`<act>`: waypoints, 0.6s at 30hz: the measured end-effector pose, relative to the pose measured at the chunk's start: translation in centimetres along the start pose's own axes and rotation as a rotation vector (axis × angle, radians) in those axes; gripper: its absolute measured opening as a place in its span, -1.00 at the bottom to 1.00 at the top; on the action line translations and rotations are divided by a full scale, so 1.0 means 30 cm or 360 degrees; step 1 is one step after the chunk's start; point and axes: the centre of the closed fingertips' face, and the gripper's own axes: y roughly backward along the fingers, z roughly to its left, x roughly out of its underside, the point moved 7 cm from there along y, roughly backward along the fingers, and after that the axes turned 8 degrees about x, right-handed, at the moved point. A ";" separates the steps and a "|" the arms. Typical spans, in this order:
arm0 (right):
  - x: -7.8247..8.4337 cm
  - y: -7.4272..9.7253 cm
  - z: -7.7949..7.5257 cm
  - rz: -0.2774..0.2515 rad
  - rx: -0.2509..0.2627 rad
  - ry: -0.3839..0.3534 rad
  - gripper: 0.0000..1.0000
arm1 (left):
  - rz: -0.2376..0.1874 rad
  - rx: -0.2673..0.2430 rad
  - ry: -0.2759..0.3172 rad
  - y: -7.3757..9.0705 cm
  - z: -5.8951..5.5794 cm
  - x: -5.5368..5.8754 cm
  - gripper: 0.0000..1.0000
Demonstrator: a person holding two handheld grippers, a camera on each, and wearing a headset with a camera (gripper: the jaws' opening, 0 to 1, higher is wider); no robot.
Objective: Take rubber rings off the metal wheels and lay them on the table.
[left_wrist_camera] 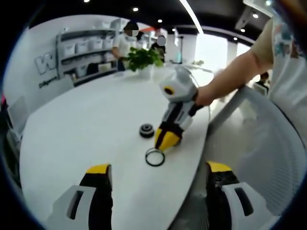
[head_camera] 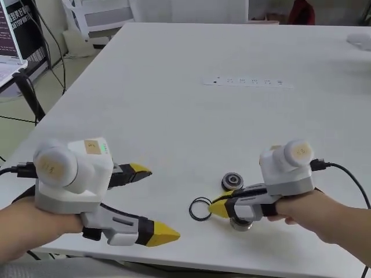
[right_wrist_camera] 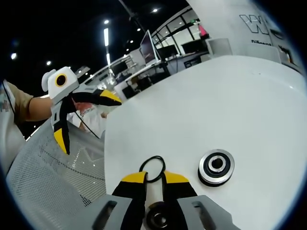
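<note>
A loose black rubber ring lies flat on the white table. Just behind it sits a metal wheel with a black ring still on it. My right gripper has its yellow tips at the loose ring, its jaws drawn close around a second wheel deep between them. My left gripper hangs wide open at the table's near edge, holding nothing, to the left of the ring.
A white power strip lies far back on the table. The table's near edge runs right under both grippers. A mesh chair stands beside the table, and a laptop sits at the far left.
</note>
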 end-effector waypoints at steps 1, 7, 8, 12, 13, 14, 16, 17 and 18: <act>0.002 0.000 0.000 0.0004 0.0000 0.0005 -0.79 | 0.0001 0.0000 0.0001 0.000 0.000 0.001 0.62; 0.003 0.004 0.003 0.0009 0.0009 0.0034 -0.66 | 0.0007 0.0004 0.0000 -0.001 -0.001 0.000 0.61; 0.002 0.004 0.002 0.0005 0.0011 0.0038 -0.64 | 0.0008 0.0005 0.0000 -0.001 -0.002 0.000 0.61; -0.001 0.008 0.001 -0.0009 0.0013 0.0041 -0.55 | 0.0010 0.0004 -0.0003 -0.001 -0.002 -0.002 0.61; -0.002 0.010 0.001 -0.0012 0.0012 0.0040 -0.53 | 0.0011 0.0004 -0.0001 -0.001 -0.002 -0.002 0.61; -0.005 0.014 0.001 -0.0020 0.0011 0.0041 -0.52 | 0.0010 0.0003 0.0000 0.000 -0.001 -0.001 0.61; -0.013 0.022 0.006 -0.0038 0.0004 0.0041 -0.51 | 0.0012 0.0002 0.0001 0.000 0.000 -0.001 0.61; -0.016 0.025 0.007 -0.0046 0.0002 0.0040 -0.50 | 0.0014 0.0002 0.0001 0.000 0.001 -0.001 0.61; -0.021 0.028 0.007 -0.0055 0.0001 0.0037 -0.49 | 0.0016 0.0003 -0.0001 0.001 0.002 -0.001 0.61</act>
